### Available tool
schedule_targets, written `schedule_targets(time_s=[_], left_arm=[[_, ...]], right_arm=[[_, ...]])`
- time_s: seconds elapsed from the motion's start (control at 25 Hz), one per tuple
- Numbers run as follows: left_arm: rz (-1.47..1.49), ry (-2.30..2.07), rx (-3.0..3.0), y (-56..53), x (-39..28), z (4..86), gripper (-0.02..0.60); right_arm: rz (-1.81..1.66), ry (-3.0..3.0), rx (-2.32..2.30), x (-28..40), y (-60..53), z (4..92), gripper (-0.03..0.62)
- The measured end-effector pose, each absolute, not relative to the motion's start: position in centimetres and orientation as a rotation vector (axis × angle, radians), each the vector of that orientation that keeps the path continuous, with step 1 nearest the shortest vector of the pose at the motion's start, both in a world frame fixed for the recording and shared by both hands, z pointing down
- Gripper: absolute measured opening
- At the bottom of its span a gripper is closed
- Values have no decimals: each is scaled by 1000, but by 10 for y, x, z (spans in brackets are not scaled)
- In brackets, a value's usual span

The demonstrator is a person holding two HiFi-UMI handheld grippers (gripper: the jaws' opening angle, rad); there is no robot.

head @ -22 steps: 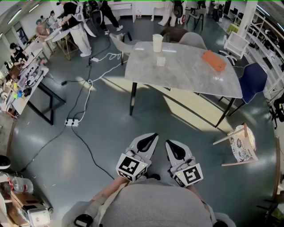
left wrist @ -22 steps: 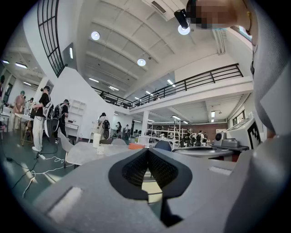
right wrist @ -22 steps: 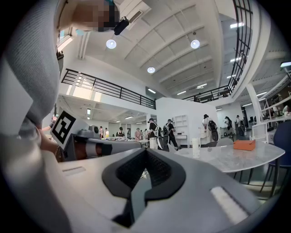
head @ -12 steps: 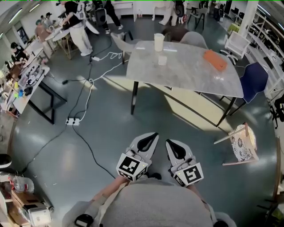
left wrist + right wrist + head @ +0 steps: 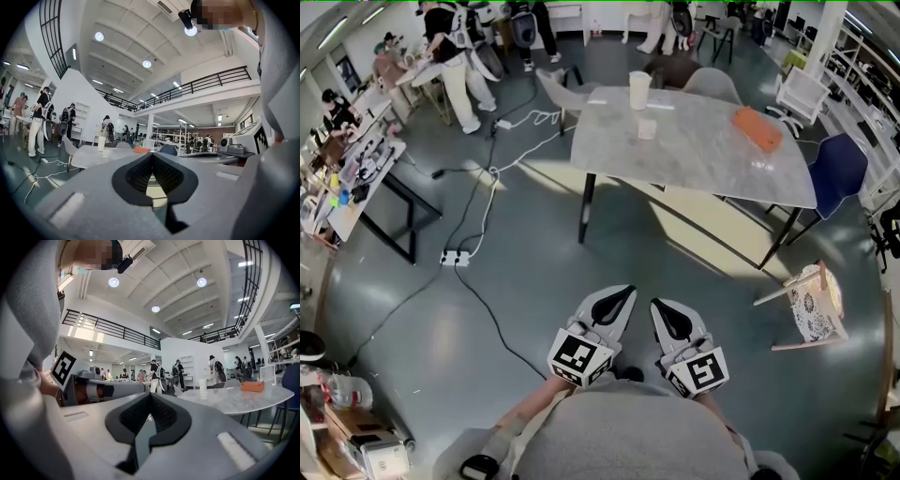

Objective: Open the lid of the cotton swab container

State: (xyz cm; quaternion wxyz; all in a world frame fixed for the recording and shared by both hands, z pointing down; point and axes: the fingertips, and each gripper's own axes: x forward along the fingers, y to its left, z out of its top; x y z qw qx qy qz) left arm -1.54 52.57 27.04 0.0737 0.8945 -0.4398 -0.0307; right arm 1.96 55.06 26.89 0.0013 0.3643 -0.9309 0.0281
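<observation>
A small clear container, likely the cotton swab container, stands on the grey marble table far ahead, near a tall white cup. Both grippers are held close to my body, far from the table, pointing level toward it. My left gripper is shut with nothing between its jaws, and my right gripper beside it is shut and empty too. The left gripper view shows the shut left gripper with the cup and the small container far off. The right gripper view shows the shut right gripper and the cup.
An orange pouch lies on the table's right side. A blue chair and a tipped wooden stool stand to the right. Cables and a power strip run over the floor at left. People work at benches at the far left.
The table has drifted slightly lower and to the right in the head view. People at the far left have shifted. Both grippers stay shut and side by side.
</observation>
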Motion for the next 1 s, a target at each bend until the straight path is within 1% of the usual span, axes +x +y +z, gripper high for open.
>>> schedule_targets(time_s=[0.52,1.0], left_arm=[[-79,-1311,2702,529,-47,277,-2],[-89,-1260,2742,534,-58,276,-2]], right_arm=[[54,-2929,1210,-10,552,267,2],[77,-2917,1294,-19,560,267,2]])
